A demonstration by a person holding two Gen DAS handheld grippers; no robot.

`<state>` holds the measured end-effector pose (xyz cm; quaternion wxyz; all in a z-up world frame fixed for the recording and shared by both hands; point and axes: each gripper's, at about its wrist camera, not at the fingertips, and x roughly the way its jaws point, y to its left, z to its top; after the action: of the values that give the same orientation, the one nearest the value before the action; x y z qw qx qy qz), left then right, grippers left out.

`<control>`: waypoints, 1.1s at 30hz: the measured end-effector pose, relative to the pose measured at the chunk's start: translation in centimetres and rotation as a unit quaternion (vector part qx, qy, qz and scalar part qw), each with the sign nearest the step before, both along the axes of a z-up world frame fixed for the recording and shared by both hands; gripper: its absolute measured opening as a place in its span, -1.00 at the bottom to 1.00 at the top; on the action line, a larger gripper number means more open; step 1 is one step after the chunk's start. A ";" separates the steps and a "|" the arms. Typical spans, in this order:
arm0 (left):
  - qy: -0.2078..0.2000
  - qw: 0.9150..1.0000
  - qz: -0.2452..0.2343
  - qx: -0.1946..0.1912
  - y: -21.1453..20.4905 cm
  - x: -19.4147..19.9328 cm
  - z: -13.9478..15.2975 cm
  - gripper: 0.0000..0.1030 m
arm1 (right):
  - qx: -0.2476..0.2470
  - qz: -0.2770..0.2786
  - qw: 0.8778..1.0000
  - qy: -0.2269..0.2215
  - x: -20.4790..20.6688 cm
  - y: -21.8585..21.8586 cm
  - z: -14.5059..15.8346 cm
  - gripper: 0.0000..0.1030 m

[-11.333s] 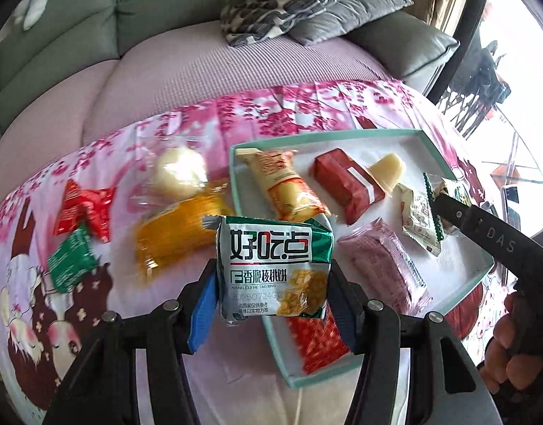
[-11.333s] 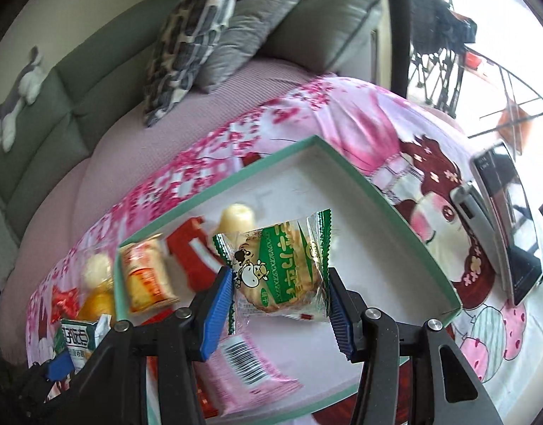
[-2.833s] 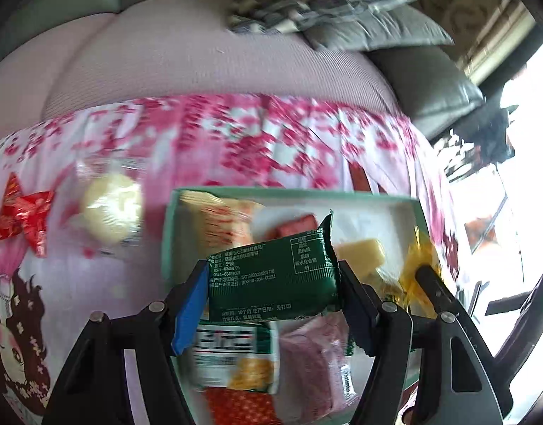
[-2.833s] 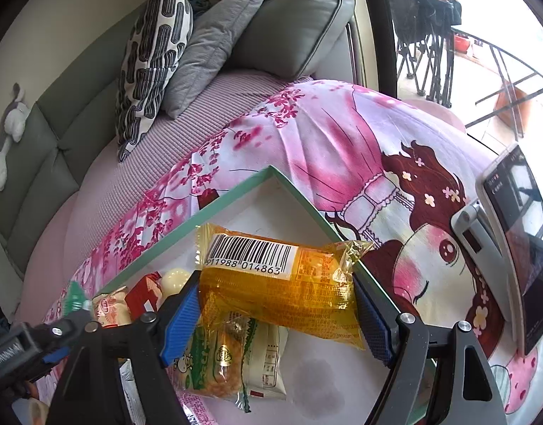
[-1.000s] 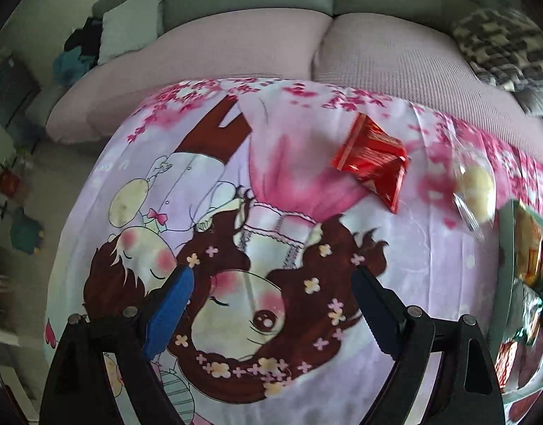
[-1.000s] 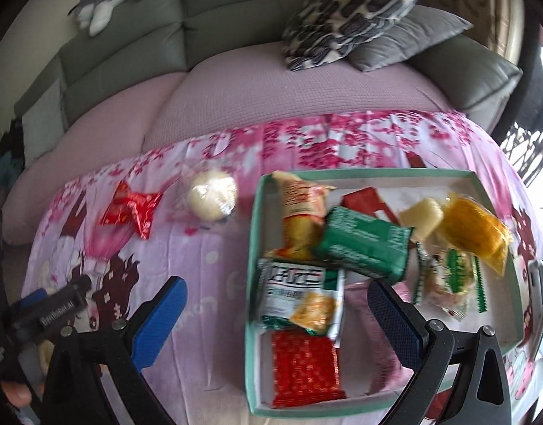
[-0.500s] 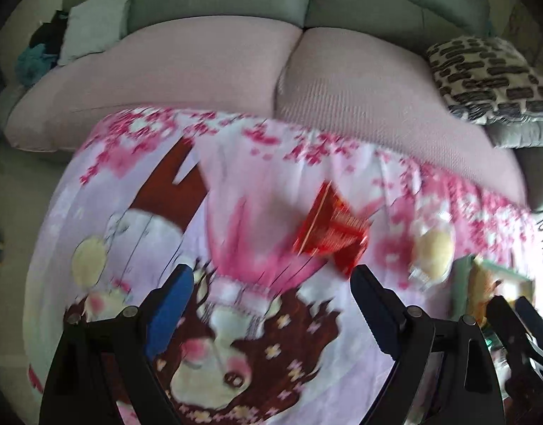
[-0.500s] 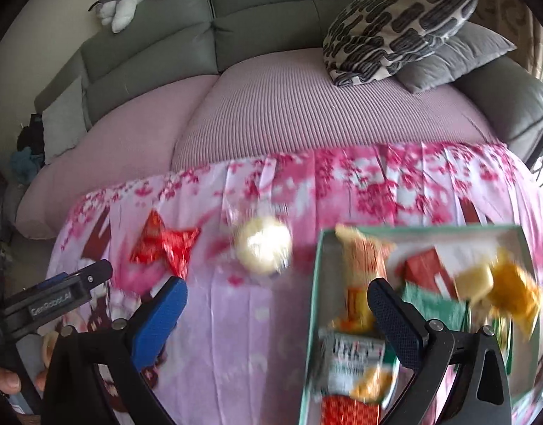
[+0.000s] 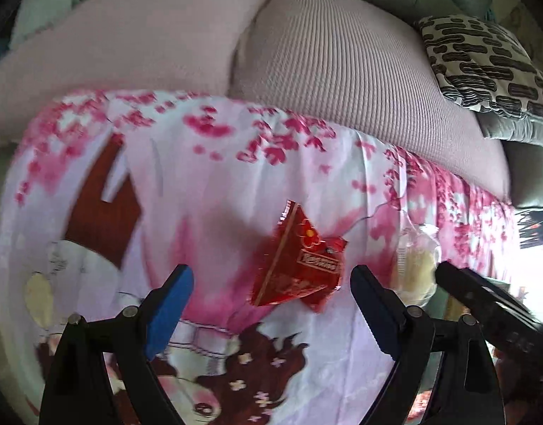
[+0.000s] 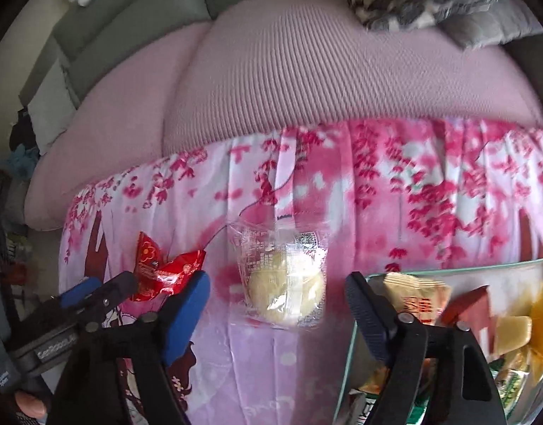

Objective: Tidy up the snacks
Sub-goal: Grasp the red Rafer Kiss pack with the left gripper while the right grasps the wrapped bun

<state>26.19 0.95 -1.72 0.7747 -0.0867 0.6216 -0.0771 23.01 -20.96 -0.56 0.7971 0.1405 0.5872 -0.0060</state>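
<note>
A crumpled red snack packet [image 9: 299, 265] lies on the pink cartoon tablecloth [image 9: 186, 191]. My left gripper [image 9: 271, 304] hovers open just above it, the packet between the blue pads without touching them. A clear bag holding a pale round bun [image 10: 285, 283] lies to the right of the red snack packet [image 10: 161, 269]. My right gripper [image 10: 276, 310] is over the bun with its jaws closing; the pads stand clear of the bag. At the lower right is the green-rimmed tray [image 10: 459, 267], filled with several snacks.
A pink ribbed sofa seat [image 10: 307, 71] runs behind the table, with a patterned pillow [image 9: 484, 60] and grey cushions at the right. The other gripper [image 10: 69, 318] and a fingertip show at the lower left of the right wrist view.
Both grippers swung left from the tray and dropped toward the cloth. The left now frames the red packet, the right frames the bun, and the right jaws have narrowed.
</note>
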 end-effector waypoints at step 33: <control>-0.012 0.999 0.020 -0.025 -1.1 -1.2 1.1 0.20 | 0.015 -0.004 0.999 0.044 0.4 0.7 -2.6 0.14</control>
<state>24.98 -0.12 -0.61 0.7810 -0.1175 0.6084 -0.0785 23.44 -20.28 -3.15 0.7679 0.1548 0.6215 -0.0064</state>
